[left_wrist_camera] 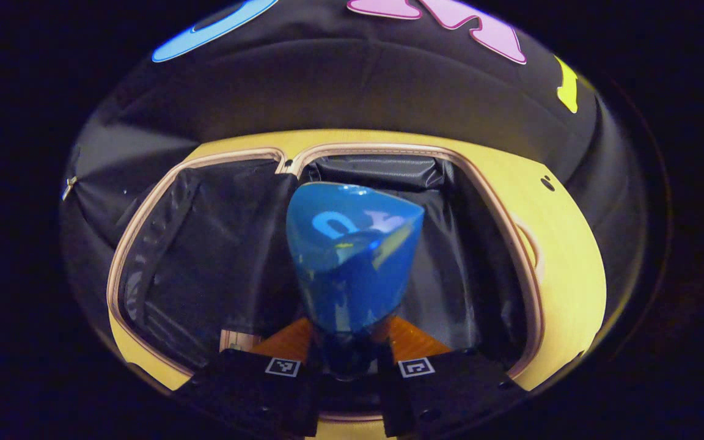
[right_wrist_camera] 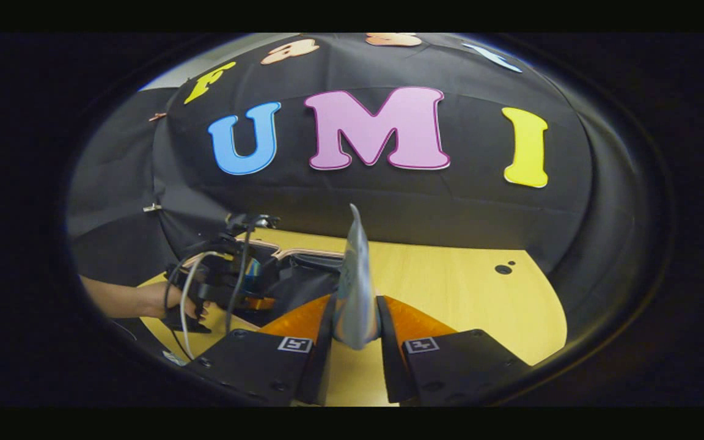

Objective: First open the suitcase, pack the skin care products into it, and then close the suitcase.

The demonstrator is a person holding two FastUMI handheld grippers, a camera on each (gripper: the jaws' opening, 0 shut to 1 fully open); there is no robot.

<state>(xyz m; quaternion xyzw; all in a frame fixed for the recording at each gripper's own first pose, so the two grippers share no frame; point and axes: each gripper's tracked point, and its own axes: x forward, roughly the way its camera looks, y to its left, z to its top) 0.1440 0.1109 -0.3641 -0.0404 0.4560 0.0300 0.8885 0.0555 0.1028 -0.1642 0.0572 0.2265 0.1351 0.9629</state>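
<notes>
Two products are riding in my grippers: I'm gripping a blue tube (left_wrist_camera: pixel 352 256) in the left gripper (left_wrist_camera: pixel 349 360) over the open suitcase (left_wrist_camera: pixel 205 256), and pinching a grey tube (right_wrist_camera: pixel 355 287) in the right gripper (right_wrist_camera: pixel 355 342) over the table (right_wrist_camera: pixel 480 287). Packing and closing are pending.

A glossy blue tube (left_wrist_camera: pixel 352 263) is showing against the suitcase's (left_wrist_camera: pixel 217 256) black lining and tan rim. A pale silver-grey tube (right_wrist_camera: pixel 355 287) is sitting between orange fingers (right_wrist_camera: pixel 300 321) over the yellow-wood table (right_wrist_camera: pixel 480 287).
</notes>
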